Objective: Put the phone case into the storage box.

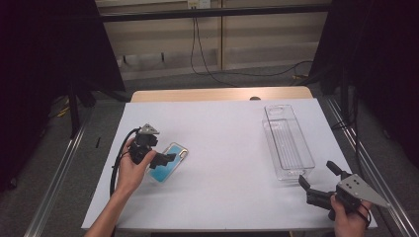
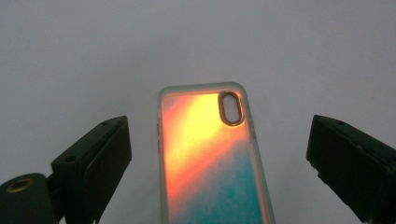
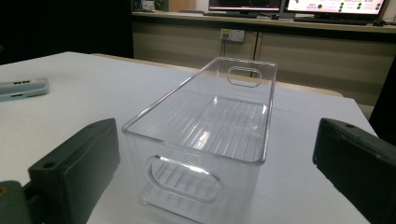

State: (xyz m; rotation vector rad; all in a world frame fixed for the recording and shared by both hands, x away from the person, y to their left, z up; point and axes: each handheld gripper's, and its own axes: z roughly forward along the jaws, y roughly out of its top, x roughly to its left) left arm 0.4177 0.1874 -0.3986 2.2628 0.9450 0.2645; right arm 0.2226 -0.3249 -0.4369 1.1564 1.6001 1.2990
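Note:
A phone case [image 1: 173, 157] with an orange-to-teal back and a clear rim lies flat at the left of the white table. My left gripper [image 1: 163, 160] hovers over it, pointing down. In the left gripper view the case [image 2: 210, 158] lies lengthwise between the two jaws of that gripper [image 2: 219, 128], which stand wide apart and clear of its edges. A clear plastic bin [image 1: 271, 140] stands empty at the right. My right gripper [image 1: 318, 175] is open just in front of the bin's near end [image 3: 187, 151], its jaws [image 3: 215, 130] to either side of the handle cut-out.
A white sheet [image 1: 222, 148] covers the tabletop, with a wooden strip showing along its far edge. From the right gripper view the phone case [image 3: 23, 87] is a small shape far to the left. Black curtains and cables lie beyond the table.

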